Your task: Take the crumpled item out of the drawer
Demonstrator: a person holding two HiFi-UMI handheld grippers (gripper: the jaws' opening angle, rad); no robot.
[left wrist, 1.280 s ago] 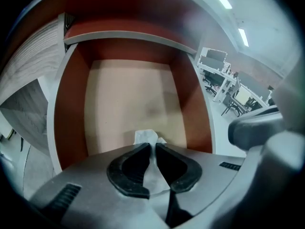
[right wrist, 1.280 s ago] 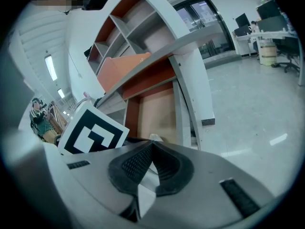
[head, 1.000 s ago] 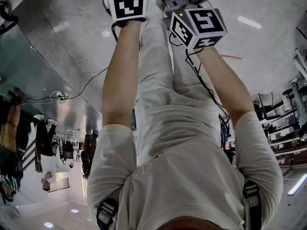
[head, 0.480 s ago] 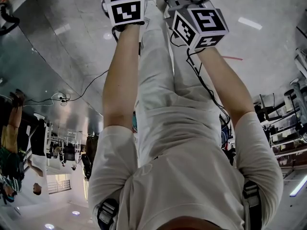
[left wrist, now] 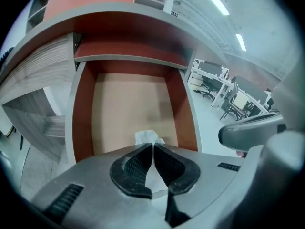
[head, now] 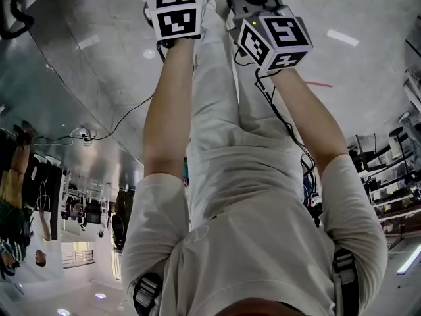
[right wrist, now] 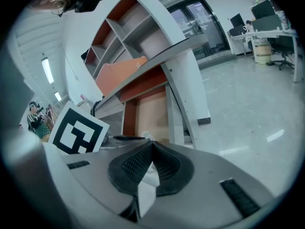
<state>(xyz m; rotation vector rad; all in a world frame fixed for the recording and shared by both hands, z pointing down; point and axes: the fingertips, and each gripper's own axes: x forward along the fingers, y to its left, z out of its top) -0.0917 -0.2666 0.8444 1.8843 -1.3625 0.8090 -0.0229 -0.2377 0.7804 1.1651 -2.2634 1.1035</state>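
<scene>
Grasp step: left tongs (left wrist: 152, 144), just closing, pinch paper (left wrist: 147, 136) in drawer (left wrist: 82, 118); right tongs (right wrist: 152, 143) pressed together. Next: lift it clear.

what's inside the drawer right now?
Only a white crumpled item, pinched in the left gripper, whose jaws just closed on it. The gripper body hides the front of the drawer.

- The drawer (left wrist: 128, 104) is left open, and its floor is kept bare toward 12 o'clock in the left gripper view.
- Sideways passage is blocked by the side walls (left wrist: 82, 118) at 9 and 3 o'clock.
- Overhead room is limited by the bench top (left wrist: 114, 9).
</scene>
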